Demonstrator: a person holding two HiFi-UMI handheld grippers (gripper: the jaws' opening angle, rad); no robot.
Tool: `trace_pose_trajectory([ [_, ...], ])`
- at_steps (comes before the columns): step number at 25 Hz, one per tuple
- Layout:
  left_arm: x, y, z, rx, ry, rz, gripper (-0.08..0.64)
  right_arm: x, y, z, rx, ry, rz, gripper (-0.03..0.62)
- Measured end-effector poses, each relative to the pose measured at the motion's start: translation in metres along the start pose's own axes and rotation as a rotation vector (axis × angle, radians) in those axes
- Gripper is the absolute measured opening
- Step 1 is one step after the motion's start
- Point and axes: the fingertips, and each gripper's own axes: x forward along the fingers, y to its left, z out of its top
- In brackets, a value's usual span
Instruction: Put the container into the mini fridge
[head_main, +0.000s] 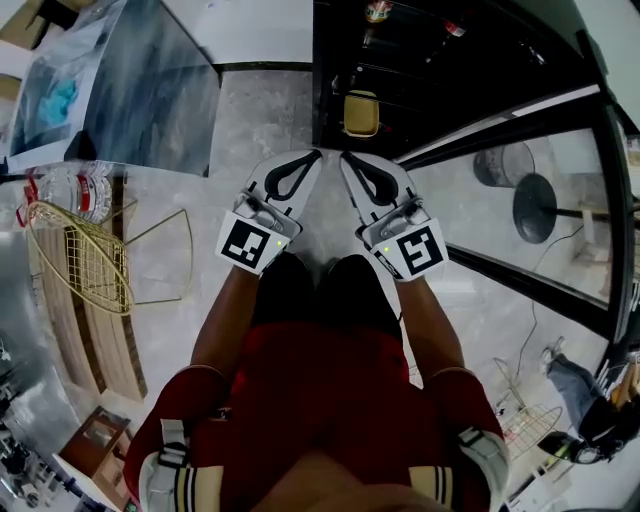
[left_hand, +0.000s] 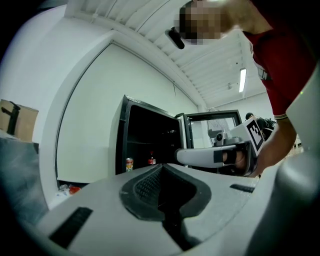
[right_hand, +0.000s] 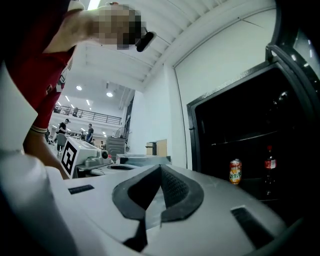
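Observation:
The black mini fridge (head_main: 440, 70) stands open ahead of me, its glass door (head_main: 560, 230) swung out to the right. A yellow rounded-square thing (head_main: 361, 113), possibly the container, sits low in the opening. Both gripper views show a can (right_hand: 235, 171) and a dark bottle (right_hand: 270, 165) on a shelf inside. My left gripper (head_main: 316, 153) and right gripper (head_main: 344, 156) are held side by side in front of the fridge. Their tips almost touch; both are shut and hold nothing. The left gripper view shows the right gripper (left_hand: 215, 156) beside the fridge (left_hand: 150, 145).
A glass table (head_main: 140, 90) with water bottles (head_main: 75, 190) stands at the left, with a gold wire chair (head_main: 85, 255) beside it. A round black stool base (head_main: 540, 205) shows through the door. A white wall (left_hand: 85, 125) is left of the fridge.

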Motion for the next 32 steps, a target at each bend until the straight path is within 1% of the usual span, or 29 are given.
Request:
trace_pose_trajectory([
  [5, -0.005, -0.006, 0.048, -0.011, -0.012, -0.005, 0.006, -0.003, 0.008, 0.044, -0.015, -0.001, 0.003, 0.000],
  [10, -0.009, -0.013, 0.086, -0.005, 0.000, -0.007, 0.006, -0.012, 0.014, 0.089, -0.017, -0.004, -0.006, 0.000],
  [14, -0.018, -0.022, 0.116, 0.001, 0.009, -0.022, 0.006, -0.020, 0.023, 0.120, -0.010, -0.004, -0.016, 0.000],
  [18, -0.025, -0.039, 0.143, -0.005, 0.004, -0.028, 0.006, -0.036, 0.031, 0.150, 0.018, -0.023, -0.024, 0.000],
  [23, -0.034, -0.064, 0.167, 0.015, -0.007, -0.045, 0.006, -0.063, 0.039, 0.169, -0.023, -0.022, -0.030, 0.000],
  [27, -0.041, -0.071, 0.173, 0.028, -0.006, -0.050, 0.006, -0.075, 0.044, 0.171, -0.013, -0.019, -0.046, 0.000],
  [32, -0.051, -0.091, 0.185, 0.053, -0.011, -0.064, 0.006, -0.093, 0.058, 0.180, -0.020, -0.023, -0.052, 0.000],
])
